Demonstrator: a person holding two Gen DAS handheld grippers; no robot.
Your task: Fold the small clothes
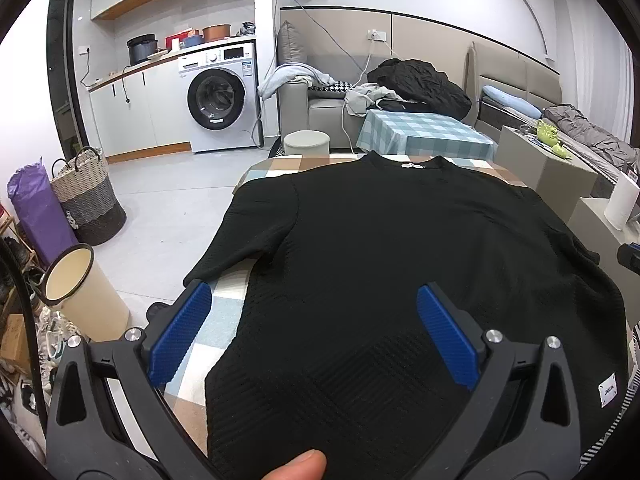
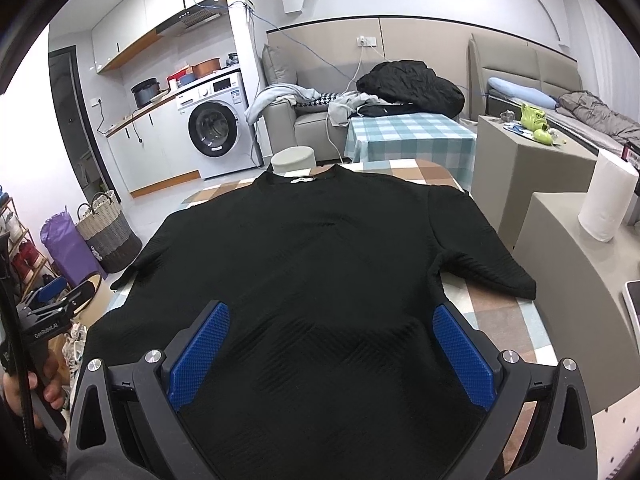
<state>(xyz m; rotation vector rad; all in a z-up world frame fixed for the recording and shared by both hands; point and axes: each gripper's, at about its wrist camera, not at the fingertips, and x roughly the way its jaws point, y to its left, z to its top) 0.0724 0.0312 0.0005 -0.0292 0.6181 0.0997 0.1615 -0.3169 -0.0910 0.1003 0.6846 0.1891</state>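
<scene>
A black short-sleeved top (image 1: pixel 400 248) is seen spread flat on a table (image 1: pixel 224 332) covered with a checked cloth, its collar at the far end and its hem toward the cameras. The left tongs (image 1: pixel 314 300) are held with the jaws wide apart above the hem on the garment's left part; one blue pad hangs over bare checked cloth just beside the left sleeve, the other over the black fabric. Nothing is gripped. The right tongs (image 2: pixel 330 320) are likewise held wide apart, with the lower right part of the top framed between the pads (whether the pads touch the fabric cannot be told).

In the left wrist view a white label (image 1: pixel 608 394) sewn near the hem at the right edge is shown, and a fingertip (image 1: pixel 298 466) is seen at the bottom. In the right wrist view the right sleeve (image 2: pixel 484 264) is seen lying flat on the table, a paper towel roll (image 2: pixel 608 196) is seen standing on a grey block, and the left tongs appear at the far left edge, gripped by a hand (image 2: pixel 28 394).
</scene>
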